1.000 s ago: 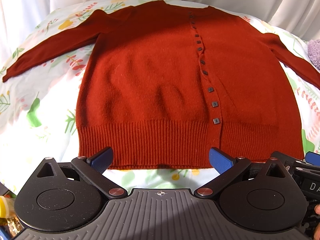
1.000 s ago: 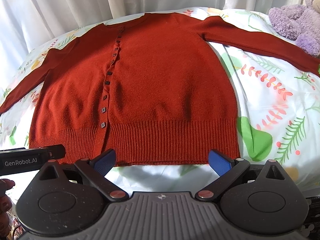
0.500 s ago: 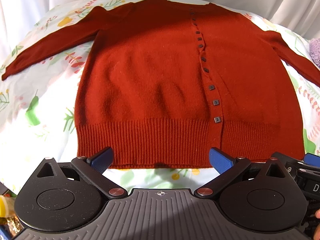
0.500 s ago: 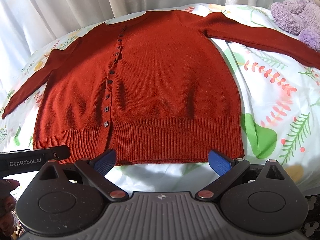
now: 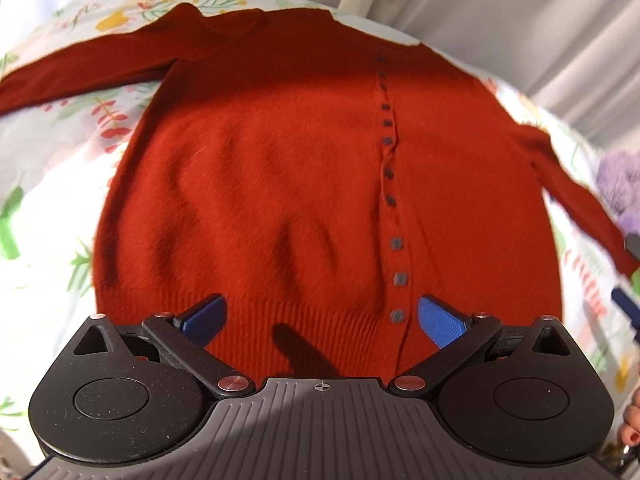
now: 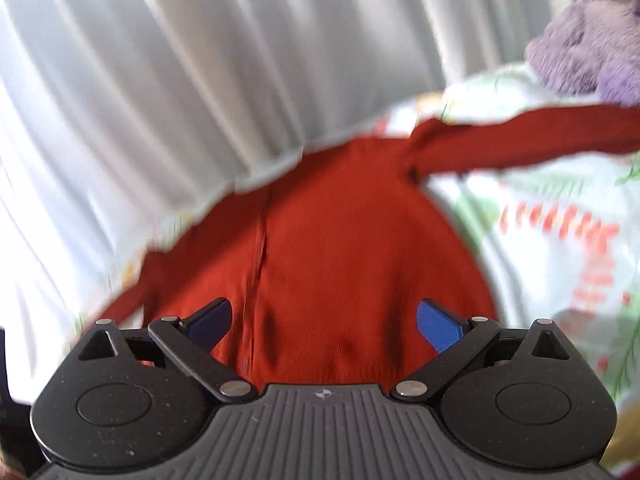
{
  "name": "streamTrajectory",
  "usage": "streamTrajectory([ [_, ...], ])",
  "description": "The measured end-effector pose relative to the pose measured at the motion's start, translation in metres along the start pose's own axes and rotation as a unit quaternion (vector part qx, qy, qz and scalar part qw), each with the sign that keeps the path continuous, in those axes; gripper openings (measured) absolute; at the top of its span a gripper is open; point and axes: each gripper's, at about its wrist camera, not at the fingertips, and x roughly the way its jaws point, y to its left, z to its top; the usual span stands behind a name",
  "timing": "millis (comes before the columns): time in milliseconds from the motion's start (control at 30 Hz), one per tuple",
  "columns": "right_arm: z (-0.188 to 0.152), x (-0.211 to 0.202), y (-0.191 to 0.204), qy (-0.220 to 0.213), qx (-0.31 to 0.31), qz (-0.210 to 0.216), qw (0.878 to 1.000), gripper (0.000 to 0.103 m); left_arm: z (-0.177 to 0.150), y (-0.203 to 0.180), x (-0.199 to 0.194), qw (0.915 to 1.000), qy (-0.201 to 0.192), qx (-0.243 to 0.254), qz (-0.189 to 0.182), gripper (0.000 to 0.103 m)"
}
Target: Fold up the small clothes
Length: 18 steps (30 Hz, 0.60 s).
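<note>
A rust-red buttoned cardigan [image 5: 280, 168] lies flat, front up, on the floral bedsheet [image 5: 52, 152], sleeves spread to both sides. My left gripper [image 5: 320, 318] is open and empty, its blue pads over the ribbed hem, left of the button row [image 5: 394, 240]. My right gripper [image 6: 324, 320] is open and empty over the cardigan's lower body [image 6: 352, 248], right of the button placket. The right sleeve [image 6: 520, 144] stretches to the right. The right wrist view is blurred.
White curtains [image 6: 180, 80] hang behind the bed. A purple plush bear [image 6: 588, 36] sits at the far right, also a blur in the left wrist view [image 5: 620, 176]. The floral sheet [image 6: 560, 240] shows right of the cardigan.
Both grippers have moved forward over the cardigan; the hem now lies between the fingers. The right gripper has also tilted up and swung, blurring its view. Both stay open.
</note>
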Motion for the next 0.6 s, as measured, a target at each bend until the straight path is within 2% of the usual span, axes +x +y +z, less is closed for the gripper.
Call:
streamTrajectory([
  [67, 0.023, 0.005, -0.033, -0.006, 0.049, -0.019, 0.999, 0.099, 0.009, 0.001, 0.005, 0.9998, -0.006, -0.009, -0.014, 0.103],
  [133, 0.045, 0.007, -0.073, -0.031, 0.113, -0.057, 0.991, 0.099, 0.018, -0.002, 0.01, 0.9999, -0.01, -0.007, -0.01, 0.103],
  [200, 0.062, 0.007, -0.121, -0.072, 0.181, -0.084, 0.977, 0.099, 0.025, -0.004, 0.016, 0.9998, -0.01, -0.016, -0.008, 0.103],
  [267, 0.073, 0.009, -0.168, -0.108, 0.247, -0.107, 0.957, 0.095, 0.032, -0.005, 0.023, 0.9994, -0.006, -0.032, -0.013, 0.103],
  [300, 0.077, 0.013, -0.188, -0.117, 0.275, -0.117, 0.947, 0.09, 0.035, -0.005, 0.026, 0.9991, -0.004, -0.04, -0.013, 0.103],
  [333, 0.082, 0.018, -0.207, -0.122, 0.297, -0.12, 0.939, 0.076, 0.037, -0.006, 0.029, 0.9989, -0.002, -0.045, -0.012, 0.103],
  [367, 0.087, 0.022, -0.225, -0.125, 0.316, -0.125, 0.932, 0.067, 0.04, -0.007, 0.031, 0.9989, -0.001, -0.047, -0.009, 0.103],
  [400, 0.089, 0.029, -0.238, -0.126, 0.332, -0.137, 0.925, 0.064, 0.042, -0.009, 0.033, 0.9989, -0.002, -0.047, -0.005, 0.103],
  [467, 0.09, 0.036, -0.258, -0.136, 0.352, -0.158, 0.912, 0.044, 0.046, -0.01, 0.038, 0.9989, -0.004, -0.046, 0.0, 0.103],
  [600, 0.096, 0.043, -0.28, -0.166, 0.376, -0.151, 0.899, 0.037, 0.052, -0.008, 0.046, 0.9982, -0.003, -0.06, 0.006, 0.103],
])
